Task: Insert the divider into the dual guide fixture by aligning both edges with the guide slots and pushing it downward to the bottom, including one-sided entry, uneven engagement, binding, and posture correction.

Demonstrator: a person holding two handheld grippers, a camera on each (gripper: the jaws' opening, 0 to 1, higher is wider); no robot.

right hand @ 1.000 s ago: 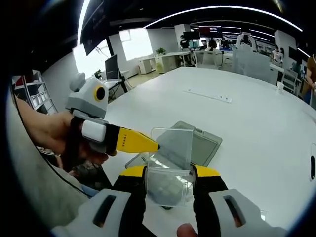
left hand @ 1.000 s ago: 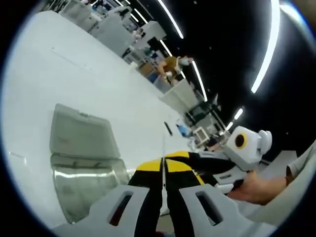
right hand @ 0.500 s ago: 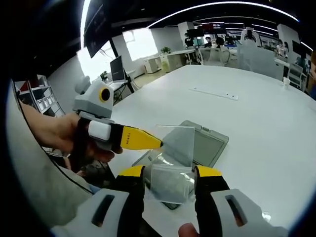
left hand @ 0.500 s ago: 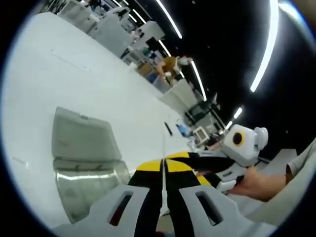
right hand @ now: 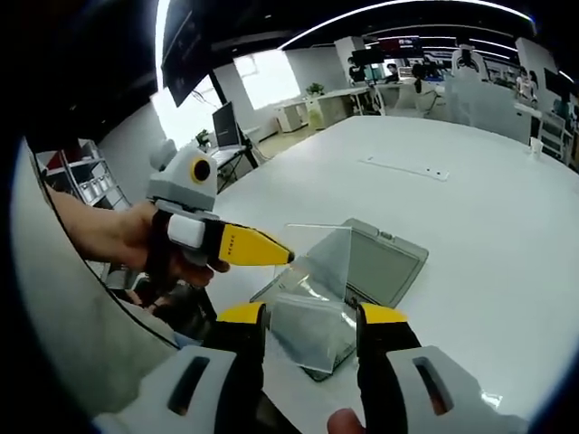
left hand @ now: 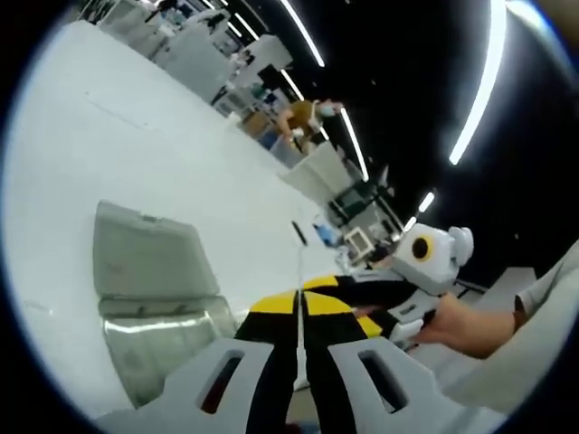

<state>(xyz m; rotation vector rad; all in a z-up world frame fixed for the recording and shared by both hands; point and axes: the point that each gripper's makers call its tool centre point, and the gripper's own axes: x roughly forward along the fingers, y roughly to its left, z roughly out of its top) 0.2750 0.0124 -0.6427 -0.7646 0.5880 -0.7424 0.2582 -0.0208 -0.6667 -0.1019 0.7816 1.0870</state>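
A: Where is the divider [right hand: 322, 256] sitting right now?

B: In the right gripper view it is standing upright as a clear sheet, held above the dual guide fixture [right hand: 348, 287], the grey-clear box lying on the white counter [right hand: 488, 226]. In the left gripper view the divider [left hand: 299, 298] is showing edge-on, a thin pale line running up between that gripper's own jaws.

A: So the left gripper [left hand: 299, 307] is gripping it?

B: Yes, its yellow-tipped jaws are pressing together on the sheet's edge with nothing but the sheet between them. From the right gripper view, the left gripper [right hand: 271, 253] is reaching in from the left and pinching the divider's near vertical edge, with a hand [right hand: 122, 240] wrapped round its handle.

A: And the right gripper [right hand: 312, 316]?

B: Its jaws are standing wide apart, one on each side of the fixture's near end. Whether they are touching the fixture's walls I cannot tell.

A: How are the edges lining up?

B: The divider's lower edge is hanging over the fixture's near end; I cannot tell whether either side is entering a slot. In the left gripper view the fixture [left hand: 154, 289] is lying left of the jaws, with the right gripper [left hand: 398, 303] coming in from the right.

A: Room to move?

B: The counter beyond the fixture is lying open and white, with only a thin strip [right hand: 403, 167] far off.
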